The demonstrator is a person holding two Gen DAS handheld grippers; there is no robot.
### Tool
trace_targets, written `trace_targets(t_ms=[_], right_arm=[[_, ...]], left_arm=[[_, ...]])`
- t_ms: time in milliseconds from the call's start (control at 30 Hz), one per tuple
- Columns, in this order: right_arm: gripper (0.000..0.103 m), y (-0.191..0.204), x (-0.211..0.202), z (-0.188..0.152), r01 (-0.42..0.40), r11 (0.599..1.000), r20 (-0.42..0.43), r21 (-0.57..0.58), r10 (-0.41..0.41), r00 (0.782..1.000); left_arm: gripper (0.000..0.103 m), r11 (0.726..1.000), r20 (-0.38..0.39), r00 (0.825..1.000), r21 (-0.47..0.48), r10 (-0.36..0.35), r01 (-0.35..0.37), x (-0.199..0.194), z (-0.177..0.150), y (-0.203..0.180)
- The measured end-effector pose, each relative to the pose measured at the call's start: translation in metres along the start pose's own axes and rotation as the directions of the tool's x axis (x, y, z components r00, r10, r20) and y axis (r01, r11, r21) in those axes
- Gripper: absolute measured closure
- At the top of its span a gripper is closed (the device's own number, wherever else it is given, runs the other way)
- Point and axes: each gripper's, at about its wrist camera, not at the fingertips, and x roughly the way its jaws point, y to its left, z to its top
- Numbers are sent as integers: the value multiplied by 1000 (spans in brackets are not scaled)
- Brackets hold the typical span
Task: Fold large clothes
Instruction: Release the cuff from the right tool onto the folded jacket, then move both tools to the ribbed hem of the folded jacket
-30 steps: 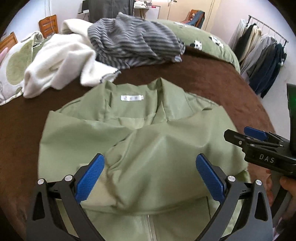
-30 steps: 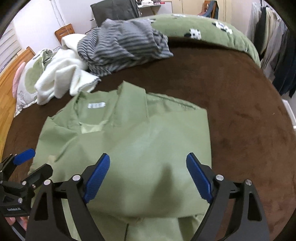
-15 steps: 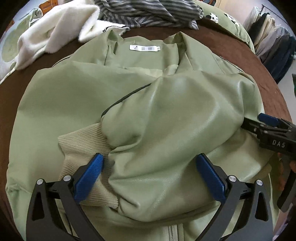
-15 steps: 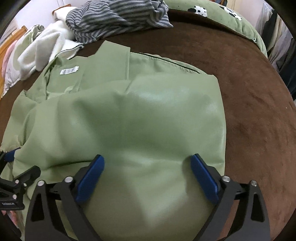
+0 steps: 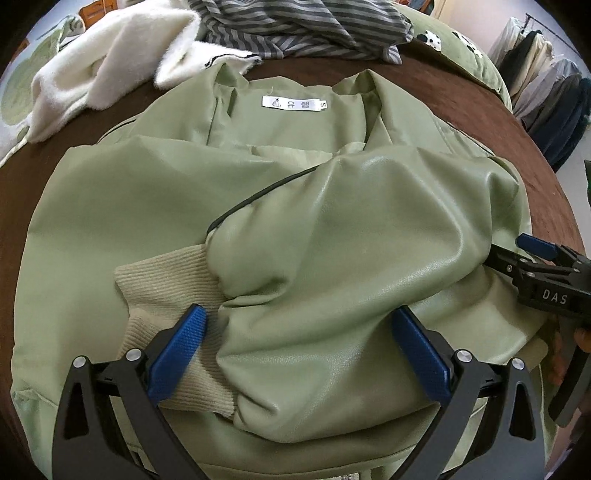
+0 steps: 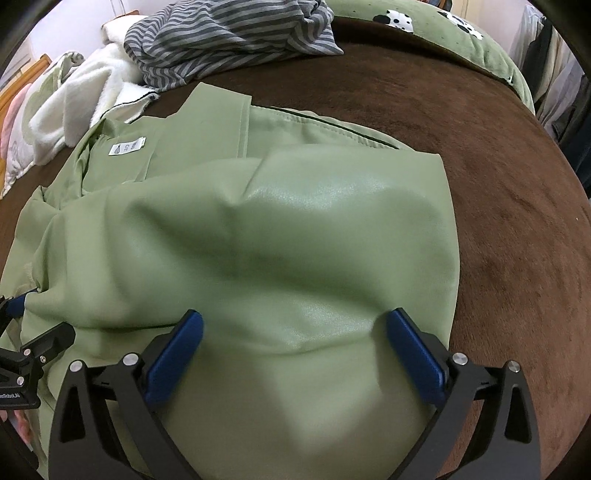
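Note:
A light green leather-look jacket (image 5: 295,229) (image 6: 280,229) lies on the brown bed cover (image 6: 517,206), collar and white label (image 5: 293,104) at the far end. One sleeve is folded across its front, its ribbed beige cuff (image 5: 166,280) pointing left. My left gripper (image 5: 299,354) hovers just above that sleeve, open, the blue pads (image 5: 177,354) wide apart with the sleeve bulging between them. My right gripper (image 6: 295,358) is open over the jacket's right half, fabric mounded between its pads. Each gripper shows at the edge of the other's view: right gripper (image 5: 543,273), left gripper (image 6: 26,343).
Beyond the collar lie a white fleecy garment (image 5: 107,62) and a grey striped garment (image 6: 229,40). A green quilt with black-and-white patches (image 6: 443,33) borders the far right of the bed. Hanging clothes on a rack (image 5: 546,92) stand beyond the bed's right edge.
Both grippers have come down close over the jacket, which now fills the views. The folded sleeve has settled flat and its ribbed cuff has come into sight. The right jaws have widened slightly.

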Motion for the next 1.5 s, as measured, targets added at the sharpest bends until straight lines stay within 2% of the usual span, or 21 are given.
trace_targets(t_ms=[233,333,633,833,933,1133,1333,1500], right_arm=[[5,1,-12,5,-5,1000,-10,-1,5,1000],[5,6,-37,10,-25,1000,29,-14,26,999],[5,37,-129,-2,-39,991,134,-128,56,989],[5,52,-184,-48,-31,991,137,-132,50,989],[5,55,-208,-83,-27,994,127,-106,41,991],[5,62,-230,-157,15,1000,104,-26,-13,994],[5,62,-249,-228,80,995,99,58,-85,991],[5,53,-250,-273,112,986,49,122,-119,992]], left_arm=[[6,1000,9,1000,14,-27,27,-10,-1,2],[6,1000,17,1000,22,-9,9,-27,-2,5],[6,995,106,992,-85,69,-60,-128,-21,31],[6,980,100,986,-161,131,-114,-170,-70,61],[6,973,54,989,-193,138,-125,-184,-110,79],[6,987,43,992,-110,122,-117,-214,-179,96],[6,990,42,994,-100,104,-100,-235,-240,121],[6,987,-10,996,-131,94,-95,-237,-287,141]])
